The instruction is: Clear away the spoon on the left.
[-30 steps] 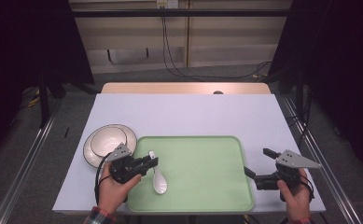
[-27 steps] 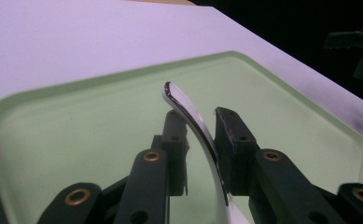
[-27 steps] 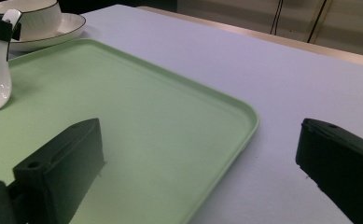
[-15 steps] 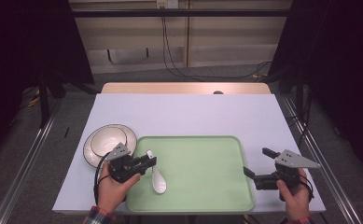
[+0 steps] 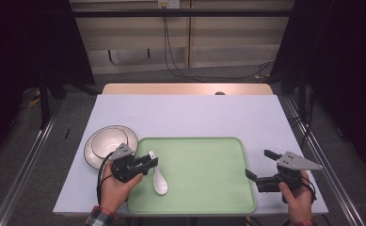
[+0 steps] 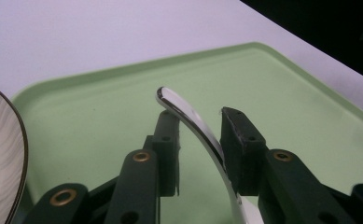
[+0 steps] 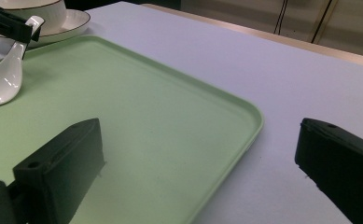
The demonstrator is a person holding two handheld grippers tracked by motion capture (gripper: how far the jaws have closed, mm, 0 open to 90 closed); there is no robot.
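A white ceramic spoon [image 5: 160,181] lies with its bowl on the green tray [image 5: 204,160], its handle rising toward the tray's left edge. My left gripper [image 5: 151,162] is at that handle. In the left gripper view the handle [image 6: 188,116] stands between the jaws, leaning on the right pad [image 6: 237,140] with a gap to the left pad. The jaws have just been opening and do not clamp it. My right gripper [image 5: 260,165] hovers open at the tray's right edge, with the tray's corner [image 7: 244,116] between its wide-set jaws and nothing held.
A white bowl on a plate [image 5: 107,143] sits on the table just left of the tray, close behind the left gripper. The bowl [image 7: 30,9] and the spoon [image 7: 4,79] show far off in the right gripper view. The table's front edge runs near both hands.
The left jaws stand a little wider around the spoon handle than before. Both hands and the spoon have kept their places.
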